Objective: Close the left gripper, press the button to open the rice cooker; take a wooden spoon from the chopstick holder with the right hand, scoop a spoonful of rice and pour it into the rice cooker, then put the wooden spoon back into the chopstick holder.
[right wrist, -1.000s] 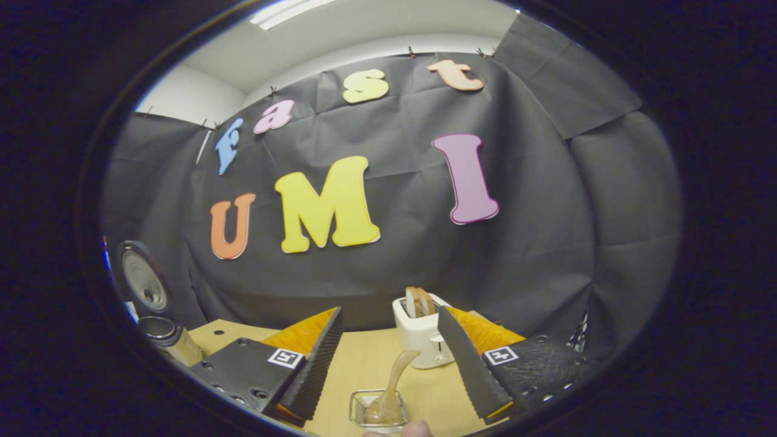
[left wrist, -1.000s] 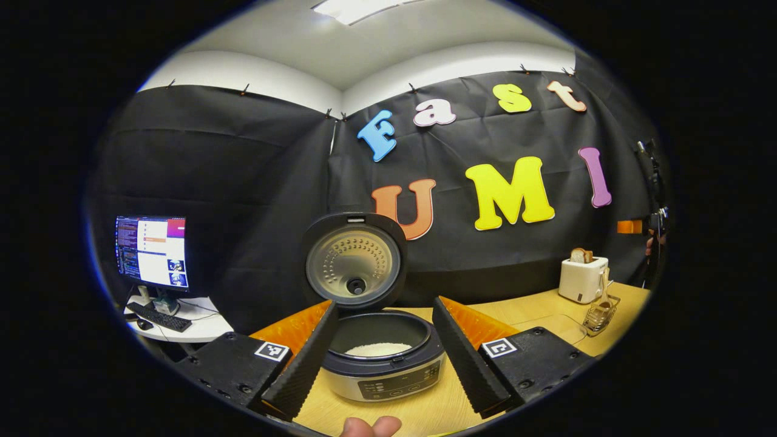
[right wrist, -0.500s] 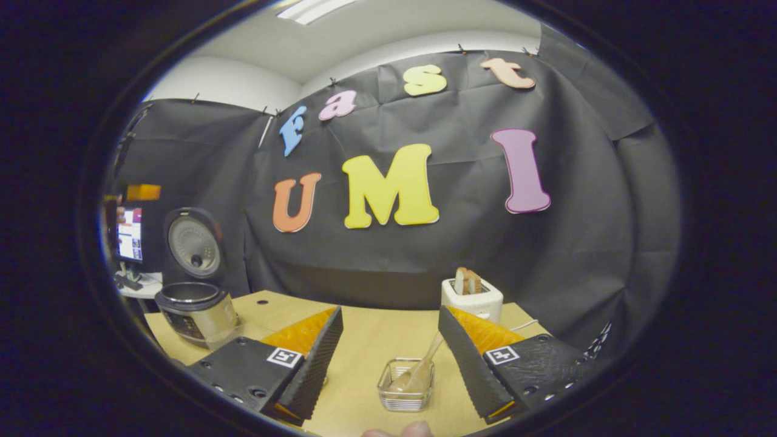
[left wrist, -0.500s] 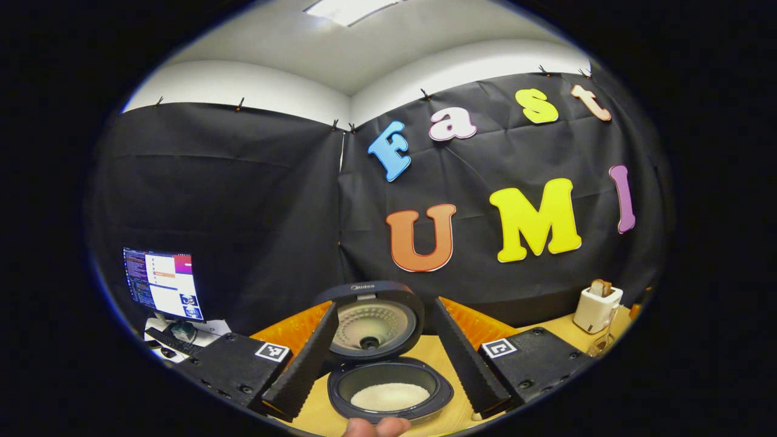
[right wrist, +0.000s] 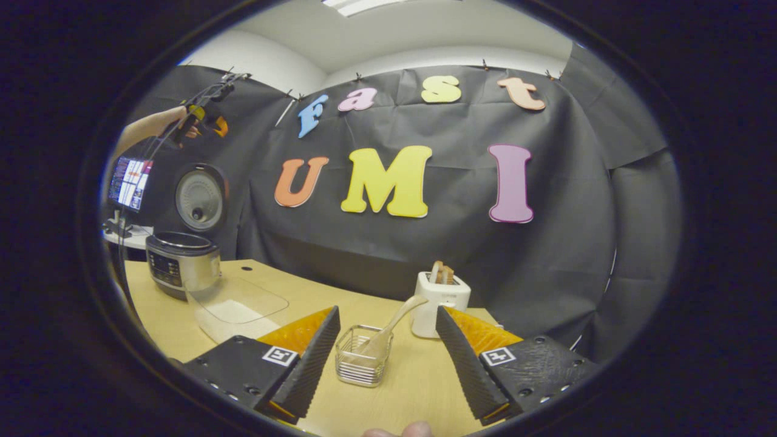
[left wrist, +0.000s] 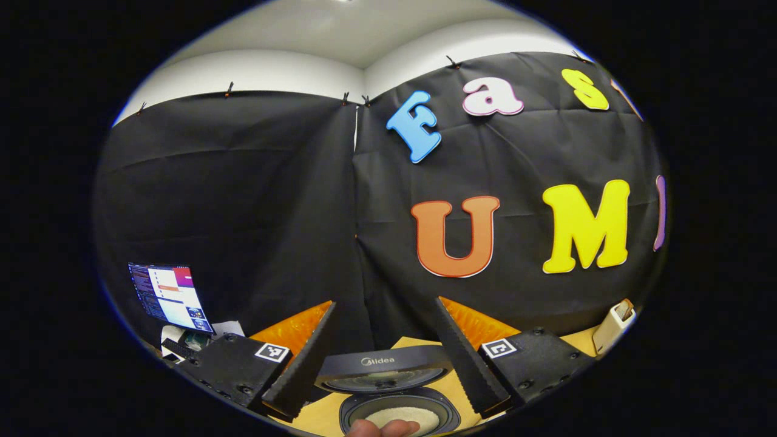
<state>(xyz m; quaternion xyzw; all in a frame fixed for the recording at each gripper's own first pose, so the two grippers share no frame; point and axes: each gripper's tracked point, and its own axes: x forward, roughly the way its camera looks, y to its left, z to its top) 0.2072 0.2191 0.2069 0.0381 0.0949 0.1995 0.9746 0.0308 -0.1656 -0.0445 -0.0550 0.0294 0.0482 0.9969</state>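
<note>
Right gripper (right wrist: pixel 385 358): jaws wide apart, empty. Just beyond, chopstick holder (right wrist: pixel 363 356), a wire basket, with wooden spoon (right wrist: pixel 388 331) leaning in it, handle up to the right; likely light, stiff and smooth, best gripped mid-handle. Left: clear rice container (right wrist: pixel 237 306). Far left: rice cooker (right wrist: pixel 179 258), lid raised. Left gripper (left wrist: pixel 382 364): spread, holding nothing, above the cooker's pot.
</note>
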